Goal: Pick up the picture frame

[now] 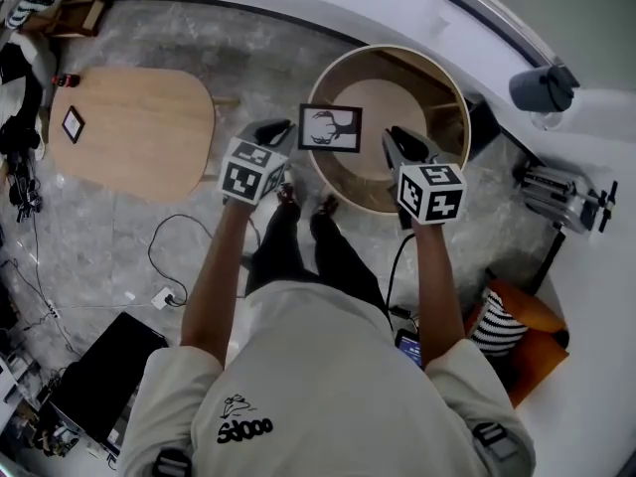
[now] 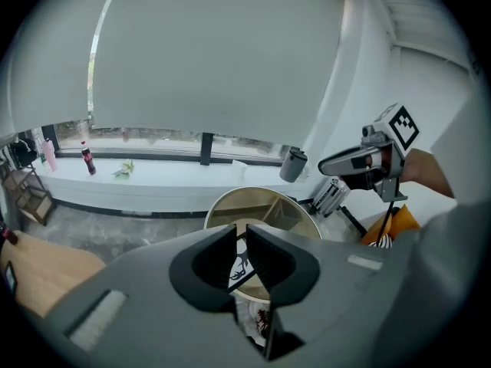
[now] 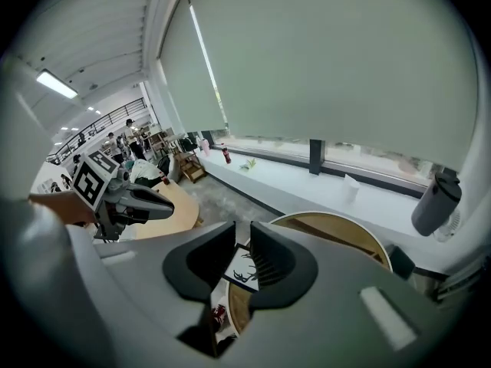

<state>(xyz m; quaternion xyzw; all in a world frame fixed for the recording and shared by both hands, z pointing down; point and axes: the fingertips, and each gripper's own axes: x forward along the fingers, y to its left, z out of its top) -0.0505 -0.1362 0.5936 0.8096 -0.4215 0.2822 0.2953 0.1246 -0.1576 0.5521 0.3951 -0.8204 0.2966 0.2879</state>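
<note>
Picture frame (image 1: pixel 331 127) with a black drawing, at the edge of the round wooden counter (image 1: pixel 393 50). Left tool (image 1: pixel 278 127) near one side, right tool (image 1: pixel 397 139) near the other, neither touching it. Both a little spread, pinching nothing. Head view only: the whole frame. Gripper views: just a slice through the gap, plus the other tool.

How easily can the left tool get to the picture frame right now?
Probably yes, quite easily. The left tool sits just beside the picture frame at the round table's near edge, and nothing lies between them. Its jaws stand a little apart with nothing gripped, so it looks ready.
</note>
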